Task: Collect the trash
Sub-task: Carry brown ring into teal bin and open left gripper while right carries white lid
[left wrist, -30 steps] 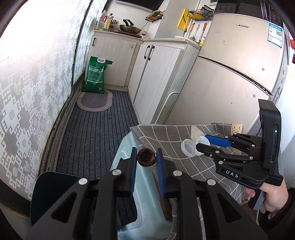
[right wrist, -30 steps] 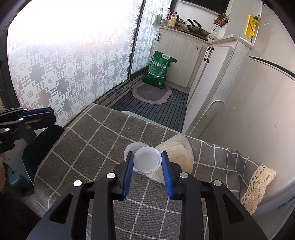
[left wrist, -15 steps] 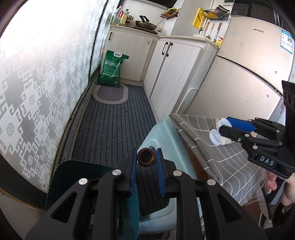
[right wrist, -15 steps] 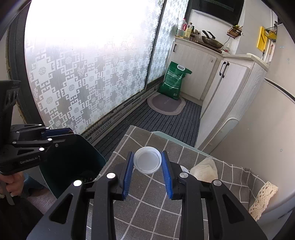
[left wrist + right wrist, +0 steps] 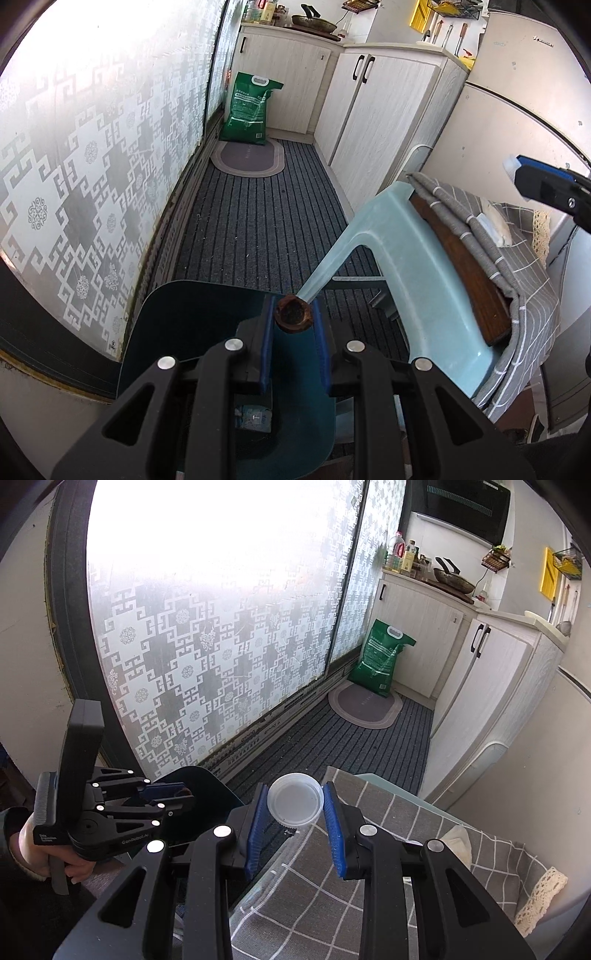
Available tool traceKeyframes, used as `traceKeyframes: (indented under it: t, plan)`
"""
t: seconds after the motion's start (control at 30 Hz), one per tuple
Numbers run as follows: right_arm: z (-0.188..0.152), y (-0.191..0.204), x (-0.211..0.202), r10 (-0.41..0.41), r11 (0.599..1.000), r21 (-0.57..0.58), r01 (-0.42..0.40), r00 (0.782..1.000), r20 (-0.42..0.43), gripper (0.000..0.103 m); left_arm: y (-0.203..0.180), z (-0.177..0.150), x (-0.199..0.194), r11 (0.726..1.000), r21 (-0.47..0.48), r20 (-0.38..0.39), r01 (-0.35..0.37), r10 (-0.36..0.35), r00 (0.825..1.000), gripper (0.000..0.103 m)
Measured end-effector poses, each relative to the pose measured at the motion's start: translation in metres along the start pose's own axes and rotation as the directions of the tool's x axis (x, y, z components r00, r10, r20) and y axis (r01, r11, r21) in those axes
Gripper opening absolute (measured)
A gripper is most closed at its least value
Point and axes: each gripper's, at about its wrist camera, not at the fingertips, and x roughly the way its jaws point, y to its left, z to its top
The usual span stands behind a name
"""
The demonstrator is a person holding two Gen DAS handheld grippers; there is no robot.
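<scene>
Two pieces of trash were in carry. The left gripper (image 5: 293, 326), nearly closed, clamped a brown shell (image 5: 293, 315) and had moved off the table (image 5: 532, 266) to hang over the dark teal bin (image 5: 207, 317). The right gripper (image 5: 295, 808), partly open, pinched a white lid (image 5: 294, 799), lifted from the tablecloth toward that bin's side. Release into the bin appeared next
</scene>
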Motion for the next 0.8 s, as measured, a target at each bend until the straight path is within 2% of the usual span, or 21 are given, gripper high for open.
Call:
traceKeyframes:
  t: [0.4, 0.8]
  plan:
    - [0.013, 0.037, 0.019, 0.072, 0.997, -0.035, -0.073, 0.997, -0.026, 0.031, 0.028, -0.021, 0.014, 0.999, 0.001, -0.078, -0.051, 0.051, 0.996, 0.022]
    - [0.019, 0.073, 0.044, 0.123, 0.989, -0.072, -0.129, 0.989, -0.08, 0.031, 0.052, -0.041, 0.032, 0.998, 0.013, -0.181, -0.069, 0.07, 0.981, 0.022]
